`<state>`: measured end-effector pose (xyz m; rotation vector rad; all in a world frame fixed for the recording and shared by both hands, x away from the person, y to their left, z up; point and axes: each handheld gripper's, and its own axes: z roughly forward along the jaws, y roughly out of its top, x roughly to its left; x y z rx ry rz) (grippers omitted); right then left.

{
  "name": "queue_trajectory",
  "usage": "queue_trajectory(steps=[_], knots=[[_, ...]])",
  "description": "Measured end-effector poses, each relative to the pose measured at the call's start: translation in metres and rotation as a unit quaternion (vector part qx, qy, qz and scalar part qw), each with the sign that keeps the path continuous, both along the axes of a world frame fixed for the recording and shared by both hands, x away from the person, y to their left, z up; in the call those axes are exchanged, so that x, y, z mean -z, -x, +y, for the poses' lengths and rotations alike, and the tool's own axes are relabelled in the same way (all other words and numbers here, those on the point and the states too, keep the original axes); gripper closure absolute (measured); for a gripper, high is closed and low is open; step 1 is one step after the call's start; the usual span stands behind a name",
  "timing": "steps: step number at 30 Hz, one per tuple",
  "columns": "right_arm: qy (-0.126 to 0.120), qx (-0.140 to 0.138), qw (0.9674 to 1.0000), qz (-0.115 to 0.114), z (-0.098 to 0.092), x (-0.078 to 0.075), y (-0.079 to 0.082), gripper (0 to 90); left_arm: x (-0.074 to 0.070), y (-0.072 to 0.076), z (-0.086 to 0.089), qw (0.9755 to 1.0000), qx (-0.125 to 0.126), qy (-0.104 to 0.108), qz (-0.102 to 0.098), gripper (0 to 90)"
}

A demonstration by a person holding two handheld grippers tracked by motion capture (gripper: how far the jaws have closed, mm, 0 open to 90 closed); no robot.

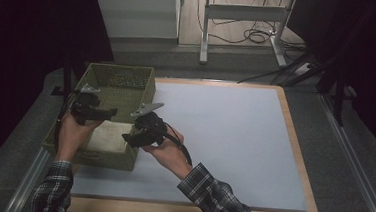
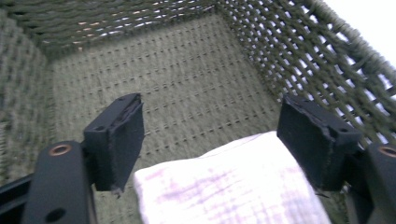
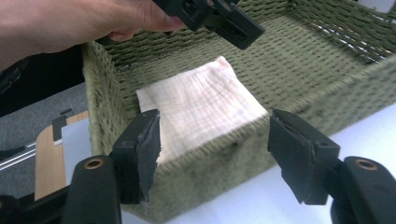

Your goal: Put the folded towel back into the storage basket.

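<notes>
Desk [image 1: 283,143]: wooden edge, pale blue-grey sheet [image 1: 224,133] covering most of top. Green woven basket [image 1: 122,81] resting on desk at 9 o'clock, overlapping sheet's left edge. Folded pale cloth [image 1: 108,136] lying inside basket, near end.

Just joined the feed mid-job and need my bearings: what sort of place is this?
Probably a lab or recording workspace, not a home: a plain work table topped by a pale mat, dark curtains around it, and cables looped on the floor by a metal desk frame behind.
</notes>
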<state>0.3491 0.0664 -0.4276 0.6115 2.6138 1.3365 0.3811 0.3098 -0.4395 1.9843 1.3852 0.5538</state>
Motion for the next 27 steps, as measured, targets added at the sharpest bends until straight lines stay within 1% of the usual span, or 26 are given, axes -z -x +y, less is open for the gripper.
queue_trajectory(steps=[2, 4, 7, 8, 17, 20, 24, 27], knots=[[0.005, 0.001, 1.0, -0.002, -0.005, 0.001, -0.001, 32.1, 0.001, -0.001, -0.002, 1.0, 0.001, 0.0, 0.002, 20.6], [0.007, 0.001, 1.0, -0.006, -0.009, 0.002, -0.001, 30.5, 0.001, -0.002, -0.004, 1.0, 0.0, 0.007, 0.002, 19.4], [0.011, 0.001, 0.9999, -0.01, -0.017, 0.005, -0.002, 28.3, 0.001, -0.003, -0.008, 1.0, 0.002, 0.008, 0.003, 17.1], [0.01, -0.001, 0.9999, -0.011, -0.019, 0.006, -0.002, 27.9, 0.0, -0.003, -0.008, 1.0, 0.004, 0.006, 0.003, 16.7], [0.009, -0.003, 0.9999, -0.012, -0.034, 0.01, -0.002, 23.3, -0.003, -0.005, -0.018, 0.9997, 0.011, 0.023, 0.003, 10.7], [0.006, -0.003, 0.9999, -0.01, -0.038, 0.011, -0.001, 21.2, -0.005, -0.005, -0.022, 0.9993, 0.018, 0.033, 0.003, 9.2], [0.011, -0.005, 0.9998, -0.017, -0.045, 0.012, 0.0, 18.3, -0.009, -0.005, -0.03, 0.9991, 0.026, 0.034, 0.001, 7.5], [0.015, -0.009, 0.9997, -0.015, -0.051, 0.014, 0.001, 16.9, -0.01, -0.005, -0.036, 0.9988, 0.03, 0.039, -0.002, 6.6]])
